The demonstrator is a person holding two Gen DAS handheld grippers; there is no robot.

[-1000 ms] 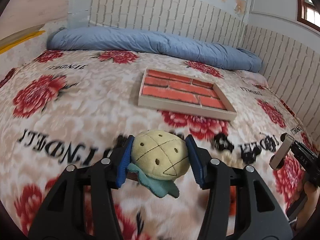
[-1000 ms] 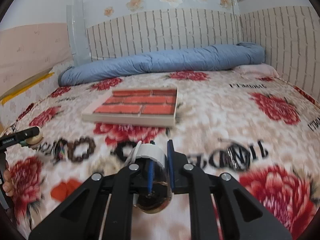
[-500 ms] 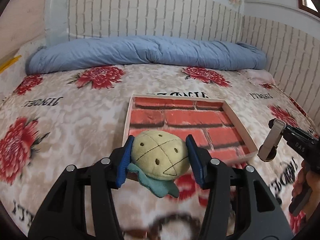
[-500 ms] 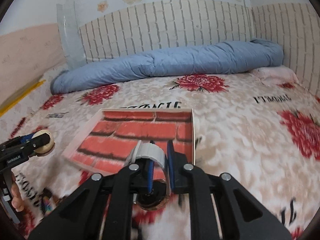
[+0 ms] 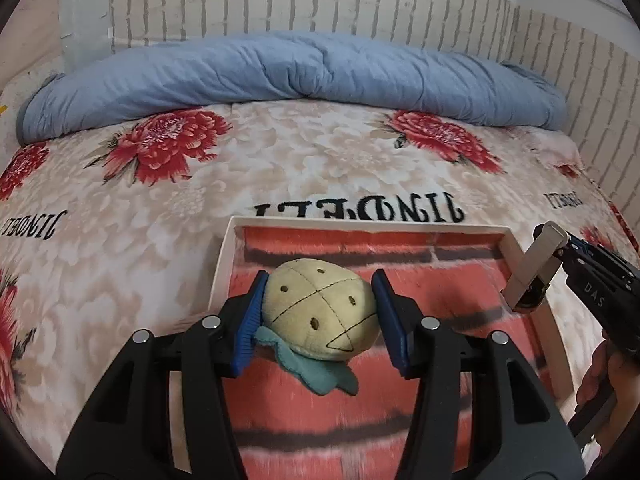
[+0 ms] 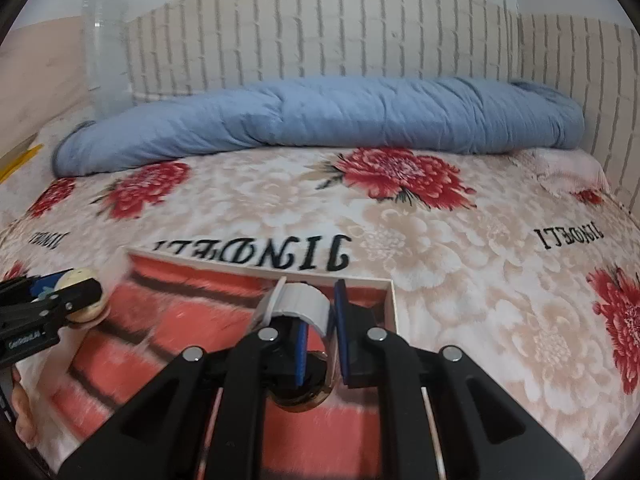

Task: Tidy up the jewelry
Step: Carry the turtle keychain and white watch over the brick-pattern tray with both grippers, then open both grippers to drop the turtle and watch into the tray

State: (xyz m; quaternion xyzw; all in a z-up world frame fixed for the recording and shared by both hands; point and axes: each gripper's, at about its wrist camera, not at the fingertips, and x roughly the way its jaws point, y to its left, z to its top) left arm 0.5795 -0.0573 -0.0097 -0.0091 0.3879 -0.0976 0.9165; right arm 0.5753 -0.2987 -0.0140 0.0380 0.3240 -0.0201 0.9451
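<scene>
Jaws clamping beige stitched plush (image 5: 320,312), white-strapped watch (image 6: 298,306)

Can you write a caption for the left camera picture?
Left gripper holds a plush turtle over the brick-print tray.

Red brick-patterned tray (image 5: 516,256) on a cream, red-flowered blanket (image 5: 168,216).

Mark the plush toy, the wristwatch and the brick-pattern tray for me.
plush toy (image 5: 320,314): left wrist view, on its tan stitched body.
wristwatch (image 6: 299,306): right wrist view, on the curved white strap.
brick-pattern tray (image 5: 368,227): left wrist view, on its far white rim.
</scene>
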